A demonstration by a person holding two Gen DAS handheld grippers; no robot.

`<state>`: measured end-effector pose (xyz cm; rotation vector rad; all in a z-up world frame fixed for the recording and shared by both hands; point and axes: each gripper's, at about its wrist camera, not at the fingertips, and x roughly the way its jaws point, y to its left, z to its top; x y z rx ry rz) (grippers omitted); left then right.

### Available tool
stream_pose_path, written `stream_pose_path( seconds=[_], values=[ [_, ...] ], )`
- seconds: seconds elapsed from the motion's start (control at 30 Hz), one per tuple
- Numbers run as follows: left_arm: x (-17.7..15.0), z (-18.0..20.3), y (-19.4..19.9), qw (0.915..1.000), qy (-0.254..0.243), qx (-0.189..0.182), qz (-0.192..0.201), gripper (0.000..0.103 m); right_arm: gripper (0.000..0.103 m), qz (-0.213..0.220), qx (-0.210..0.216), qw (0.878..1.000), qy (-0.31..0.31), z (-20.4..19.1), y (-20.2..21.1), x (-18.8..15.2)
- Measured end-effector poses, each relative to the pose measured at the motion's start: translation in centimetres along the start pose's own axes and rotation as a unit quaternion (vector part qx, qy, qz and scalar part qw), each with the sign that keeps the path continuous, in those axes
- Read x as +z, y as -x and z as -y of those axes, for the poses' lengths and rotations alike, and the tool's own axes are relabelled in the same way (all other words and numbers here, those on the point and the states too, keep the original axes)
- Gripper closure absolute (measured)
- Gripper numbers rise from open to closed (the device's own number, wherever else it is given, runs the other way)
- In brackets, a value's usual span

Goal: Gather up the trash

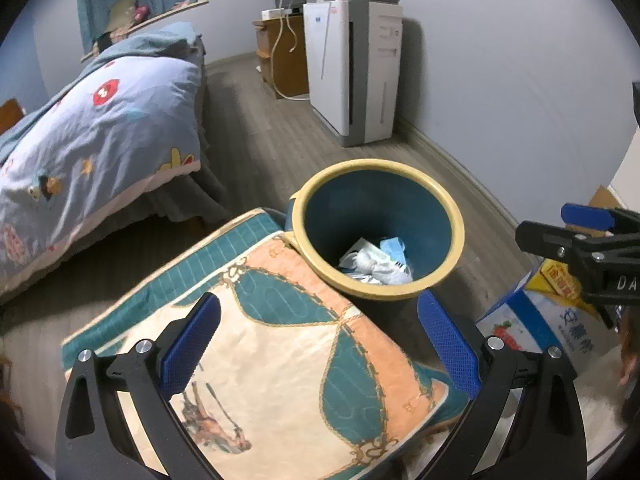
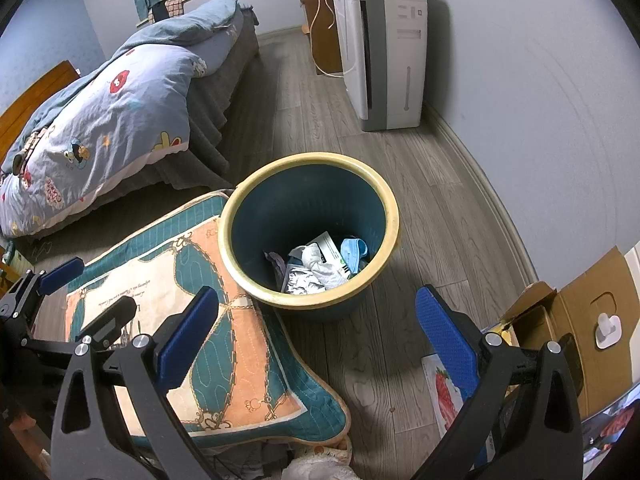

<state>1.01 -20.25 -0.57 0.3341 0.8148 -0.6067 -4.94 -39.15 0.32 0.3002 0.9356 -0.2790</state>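
A dark teal waste bin with a yellow rim (image 1: pixel 456 216) (image 2: pixel 394 216) stands on the wood floor. Trash lies in its bottom (image 1: pixel 376 262) (image 2: pixel 320 264): crumpled white paper, a blue face mask, a white box, foil. My left gripper (image 1: pixel 320 340) is open and empty, above a patterned cushion and just short of the bin. My right gripper (image 2: pixel 318 334) is open and empty, above the floor in front of the bin. The right gripper also shows in the left wrist view (image 1: pixel 560 232), and the left gripper in the right wrist view (image 2: pixel 80 292).
A teal and peach cushion (image 1: pixel 280 360) (image 2: pixel 192 340) leans against the bin's left side. A bed with a blue quilt (image 1: pixel 100 128) (image 2: pixel 112 104) lies at left. A white air purifier (image 1: pixel 360 68) (image 2: pixel 392 48) stands by the wall. Cardboard boxes (image 1: pixel 540 320) (image 2: pixel 576 320) sit at right.
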Motion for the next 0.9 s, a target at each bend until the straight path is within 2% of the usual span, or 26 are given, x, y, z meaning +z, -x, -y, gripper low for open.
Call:
stream_pose_path(
  seconds=[0.2, 0.37, 0.47, 0.57, 0.9],
  values=[
    [0.0, 0.6, -0.4, 0.9994, -0.023, 0.021, -0.015, 0.005, 0.006, -0.002, -0.001, 1.000, 0.000, -0.1, -0.1, 0.0],
    [0.1, 0.7, -0.4, 0.9993, -0.026, 0.018, -0.017, 0.005, 0.006, -0.003, -0.002, 1.000, 0.000, -0.1, -0.2, 0.0],
    [0.0, 0.4, 0.2, 0.9996, -0.026, -0.001, 0.005, 0.005, 0.006, -0.005, -0.002, 1.000, -0.001, -0.1, -0.2, 0.1],
    [0.2, 0.6, 0.3, 0.9995, -0.029, 0.001, 0.008, 0.005, 0.006, -0.003, -0.002, 1.000, -0.002, -0.2, -0.2, 0.0],
    [0.5, -0.6, -0.4, 0.9996, 0.015, 0.005, -0.022, 0.005, 0.006, -0.003, -0.002, 1.000, -0.004, -0.4, -0.4, -0.2]
  ],
)
